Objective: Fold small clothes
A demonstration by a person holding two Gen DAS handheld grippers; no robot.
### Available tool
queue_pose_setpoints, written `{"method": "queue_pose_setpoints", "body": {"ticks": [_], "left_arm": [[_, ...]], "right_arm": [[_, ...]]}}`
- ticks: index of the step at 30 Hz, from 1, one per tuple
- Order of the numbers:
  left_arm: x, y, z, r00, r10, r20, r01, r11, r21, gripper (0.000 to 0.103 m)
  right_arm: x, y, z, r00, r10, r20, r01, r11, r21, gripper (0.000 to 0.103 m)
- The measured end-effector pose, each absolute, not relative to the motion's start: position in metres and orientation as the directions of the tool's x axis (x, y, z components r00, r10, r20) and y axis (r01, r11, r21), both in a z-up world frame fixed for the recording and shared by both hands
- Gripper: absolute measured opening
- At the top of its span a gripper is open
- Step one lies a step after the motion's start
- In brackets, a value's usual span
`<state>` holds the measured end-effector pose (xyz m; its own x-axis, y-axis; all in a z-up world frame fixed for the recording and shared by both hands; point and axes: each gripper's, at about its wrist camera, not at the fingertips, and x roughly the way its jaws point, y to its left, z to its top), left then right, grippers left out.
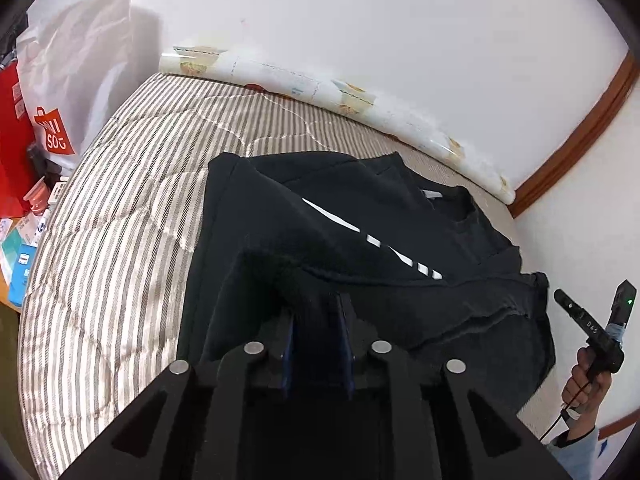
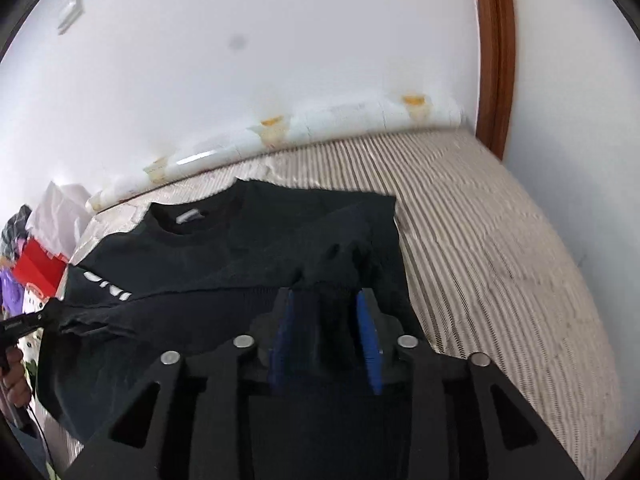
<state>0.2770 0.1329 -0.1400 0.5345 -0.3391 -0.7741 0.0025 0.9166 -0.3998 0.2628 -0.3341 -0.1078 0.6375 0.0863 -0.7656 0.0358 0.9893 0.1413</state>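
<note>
A black T-shirt [image 1: 360, 248] with white lettering lies on the striped bed, its bottom part lifted and doubled over toward the collar. My left gripper [image 1: 318, 304] is shut on a fold of the shirt's hem. In the right wrist view the same black T-shirt [image 2: 248, 264] shows with its collar and label at the far left, and my right gripper [image 2: 326, 300] is shut on the other bunch of its hem. Both hold the cloth a little above the bed. The right gripper's handle and the person's hand [image 1: 588, 376] show at the right in the left wrist view.
The striped quilt [image 1: 132, 216] covers the bed. A rolled printed sheet [image 1: 320, 88] lies along the white wall. A white shopping bag [image 1: 76, 80] and a red bag [image 1: 12, 128] stand beyond the bed's left end, with small boxes [image 1: 20, 256] below. A brown door frame [image 2: 496, 52] is at the right.
</note>
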Motion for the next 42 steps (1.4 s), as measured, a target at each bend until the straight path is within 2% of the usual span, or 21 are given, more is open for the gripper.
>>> {"method": "queue_pose_setpoints", "body": {"ticks": [2, 5, 8, 11, 15, 20, 28, 38, 42], "left_arm": [[0.267, 0.133, -0.136, 0.54, -0.352, -0.765, 0.021, 0.914, -0.405, 0.028], [0.249, 0.13, -0.132, 0.542, -0.366, -0.757, 0.052, 0.913, -0.404, 0.029], [0.235, 0.124, -0.136, 0.521, -0.365, -0.771, 0.072, 0.919, -0.387, 0.029], [0.23, 0.116, -0.142, 0.504, -0.355, -0.787, 0.076, 0.926, -0.369, 0.029], [0.234, 0.106, -0.147, 0.496, -0.333, -0.802, 0.069, 0.936, -0.345, 0.029], [0.241, 0.092, -0.148, 0.506, -0.287, -0.813, 0.083, 0.955, -0.285, 0.034], [0.267, 0.065, -0.152, 0.543, -0.157, -0.825, 0.098, 0.988, -0.123, 0.035], [0.333, 0.068, -0.15, 0.549, -0.172, -0.818, 0.087, 0.985, -0.148, 0.035], [0.344, 0.073, -0.144, 0.568, -0.153, -0.808, 0.08, 0.988, -0.131, 0.035]], "right_arm": [[0.252, -0.327, -0.095, 0.658, 0.103, -0.746, 0.008, 0.99, 0.144, 0.036], [0.237, -0.313, -0.085, 0.662, 0.161, -0.732, -0.061, 0.985, 0.161, 0.038], [0.228, -0.289, -0.094, 0.614, 0.23, -0.755, -0.167, 0.973, 0.16, 0.038], [0.227, -0.274, -0.116, 0.572, 0.211, -0.793, -0.194, 0.974, 0.119, 0.038], [0.234, -0.271, -0.15, 0.512, 0.188, -0.838, -0.161, 0.979, 0.121, 0.032], [0.237, -0.282, -0.159, 0.523, 0.183, -0.833, -0.116, 0.983, 0.143, 0.027], [0.254, -0.28, -0.164, 0.531, 0.143, -0.835, -0.076, 0.99, 0.122, 0.027], [0.317, -0.292, -0.156, 0.576, 0.189, -0.795, -0.057, 0.98, 0.193, 0.021], [0.34, -0.284, -0.144, 0.607, 0.177, -0.775, -0.088, 0.984, 0.156, 0.019]]}}
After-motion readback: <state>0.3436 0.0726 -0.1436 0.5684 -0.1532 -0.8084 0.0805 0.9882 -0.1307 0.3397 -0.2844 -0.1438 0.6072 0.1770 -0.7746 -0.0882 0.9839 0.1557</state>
